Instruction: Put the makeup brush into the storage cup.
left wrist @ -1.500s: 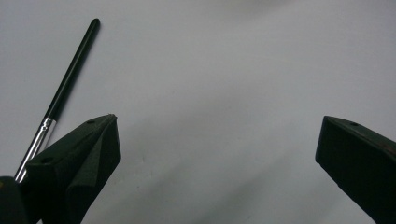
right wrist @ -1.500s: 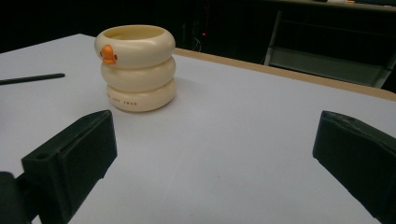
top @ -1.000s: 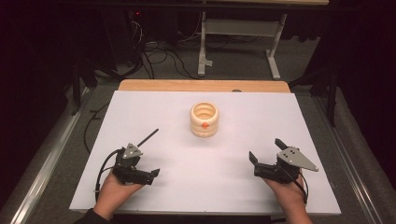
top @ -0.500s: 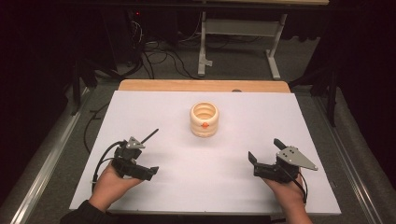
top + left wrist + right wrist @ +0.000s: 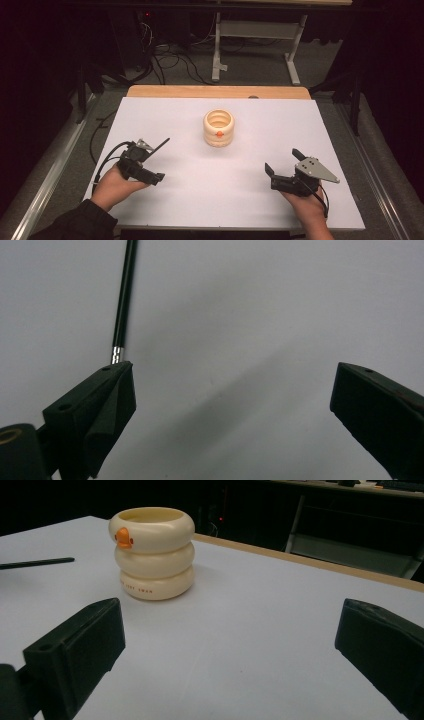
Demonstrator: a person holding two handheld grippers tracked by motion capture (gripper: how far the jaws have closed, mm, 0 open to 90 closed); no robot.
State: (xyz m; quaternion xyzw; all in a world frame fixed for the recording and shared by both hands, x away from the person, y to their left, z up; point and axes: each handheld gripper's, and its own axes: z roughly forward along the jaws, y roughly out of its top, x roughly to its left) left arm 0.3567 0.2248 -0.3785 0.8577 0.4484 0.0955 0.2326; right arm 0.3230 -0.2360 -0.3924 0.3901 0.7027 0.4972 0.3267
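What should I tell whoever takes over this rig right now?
Left gripper: open, low over the white table, with the black pen lying just past one jaw, not gripped.
Right gripper: open, holding nothing, pointing toward the cup.
The cream ringed cup stands upright mid-table, apart from both grippers; it looks empty in the high view.
Done: nothing placed so far.
Left: probably grip the pen and drop it into the cup.
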